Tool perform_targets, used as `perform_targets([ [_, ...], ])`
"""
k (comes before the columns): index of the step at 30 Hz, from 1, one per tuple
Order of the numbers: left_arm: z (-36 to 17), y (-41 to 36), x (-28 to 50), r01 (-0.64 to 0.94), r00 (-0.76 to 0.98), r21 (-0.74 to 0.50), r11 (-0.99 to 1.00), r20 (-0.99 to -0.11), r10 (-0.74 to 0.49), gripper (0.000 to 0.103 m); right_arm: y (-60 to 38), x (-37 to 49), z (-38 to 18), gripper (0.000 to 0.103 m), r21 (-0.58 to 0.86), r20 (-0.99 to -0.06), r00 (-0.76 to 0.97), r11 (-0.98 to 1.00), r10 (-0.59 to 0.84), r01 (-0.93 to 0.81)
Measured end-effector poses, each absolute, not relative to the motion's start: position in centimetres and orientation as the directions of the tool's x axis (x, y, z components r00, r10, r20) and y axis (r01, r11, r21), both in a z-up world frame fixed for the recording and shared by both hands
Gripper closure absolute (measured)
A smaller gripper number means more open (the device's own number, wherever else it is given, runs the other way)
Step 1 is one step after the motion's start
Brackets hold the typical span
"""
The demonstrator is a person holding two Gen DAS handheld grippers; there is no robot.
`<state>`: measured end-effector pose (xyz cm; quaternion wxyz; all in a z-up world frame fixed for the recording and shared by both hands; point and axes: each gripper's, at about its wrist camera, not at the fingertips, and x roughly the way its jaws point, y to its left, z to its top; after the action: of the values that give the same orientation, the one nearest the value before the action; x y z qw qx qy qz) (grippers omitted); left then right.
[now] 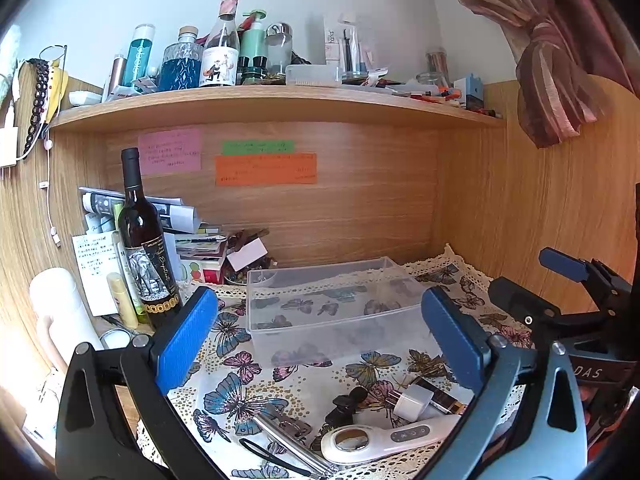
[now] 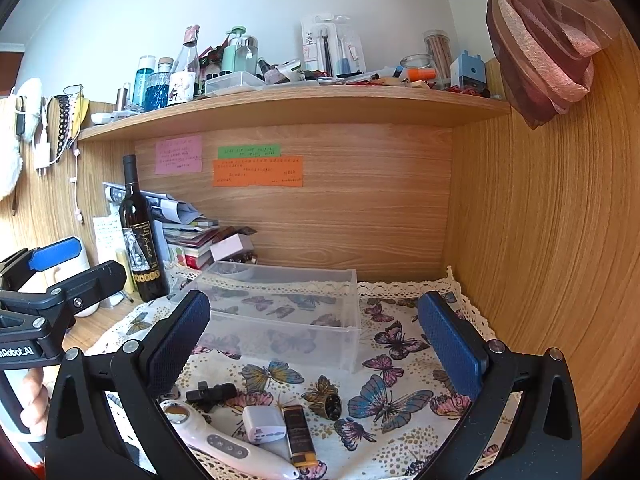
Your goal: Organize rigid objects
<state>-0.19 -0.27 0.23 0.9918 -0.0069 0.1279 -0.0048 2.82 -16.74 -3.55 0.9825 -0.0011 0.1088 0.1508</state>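
Note:
A clear plastic box (image 1: pixel 320 312) (image 2: pixel 288 312) stands empty on the butterfly cloth (image 1: pixel 248 364) (image 2: pixel 400 360). In front of it lie a white handheld device (image 1: pixel 384 438) (image 2: pixel 224 444), a white charger cube (image 1: pixel 412 402) (image 2: pixel 264 424), a dark gold-ended tube (image 1: pixel 440 396) (image 2: pixel 300 436), a black clip microphone (image 1: pixel 348 402) (image 2: pixel 210 392), a metal clip tool (image 1: pixel 288 436) and a small round dark item (image 2: pixel 332 406). My left gripper (image 1: pixel 320 340) is open and empty above these. My right gripper (image 2: pixel 316 344) is open and empty too; it also shows at the right of the left view (image 1: pixel 568 280).
A wine bottle (image 1: pixel 146 248) (image 2: pixel 140 232) stands left of the box beside stacked papers and books (image 1: pixel 192 240). A white cylinder (image 1: pixel 60 304) stands far left. A crowded shelf (image 1: pixel 280 104) hangs overhead. A wooden wall (image 2: pixel 540 240) closes the right side.

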Motion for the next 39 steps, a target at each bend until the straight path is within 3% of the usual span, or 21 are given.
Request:
perform_targets([
  [39,0.28,0.04,-0.12,0.01,0.967,-0.027,1.0,-0.254,-0.017,0.0,-16.57,2.32,-3.21,0.0,0.022,-0.192,0.931,0.95,0.309,-0.311],
])
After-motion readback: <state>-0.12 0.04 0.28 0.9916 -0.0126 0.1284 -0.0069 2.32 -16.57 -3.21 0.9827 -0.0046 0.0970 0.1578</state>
